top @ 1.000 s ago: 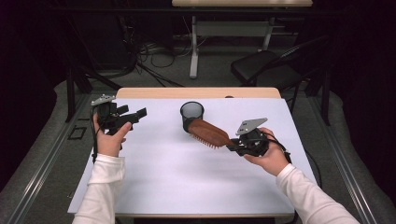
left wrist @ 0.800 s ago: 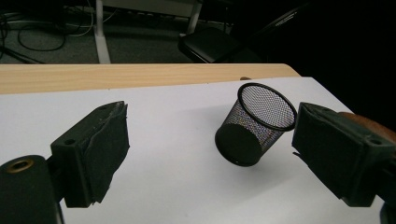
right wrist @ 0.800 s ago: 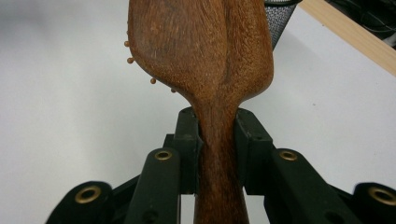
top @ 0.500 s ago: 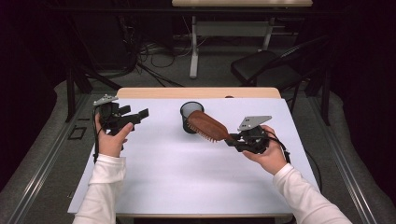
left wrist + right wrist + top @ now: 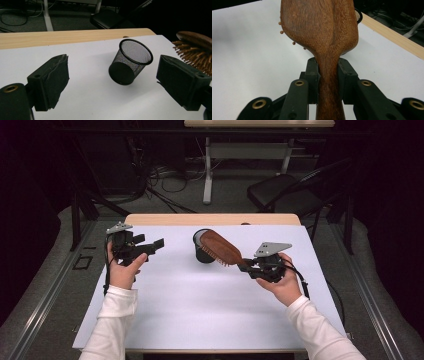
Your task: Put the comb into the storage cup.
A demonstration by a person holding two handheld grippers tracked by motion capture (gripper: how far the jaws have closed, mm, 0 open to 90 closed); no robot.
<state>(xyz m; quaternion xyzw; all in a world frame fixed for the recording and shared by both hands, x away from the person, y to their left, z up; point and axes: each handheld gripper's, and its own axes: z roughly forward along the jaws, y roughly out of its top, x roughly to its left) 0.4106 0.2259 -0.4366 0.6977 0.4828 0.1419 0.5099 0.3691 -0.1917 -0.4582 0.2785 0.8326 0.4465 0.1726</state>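
Right gripper (image 5: 248, 268) was clamped on the handle of the wooden hairbrush (image 5: 221, 247), which was held off the table (image 5: 200, 320) with its head over the mesh cup (image 5: 201, 254). Long axis ran from handle at 4 o'clock to head at 10 o'clock in the high view, bristles down. Judged stiff, light and smooth-sided; the narrow handle is the sound grip. Left gripper (image 5: 150, 245) stood wide open, empty, at 9 o'clock of the cup.
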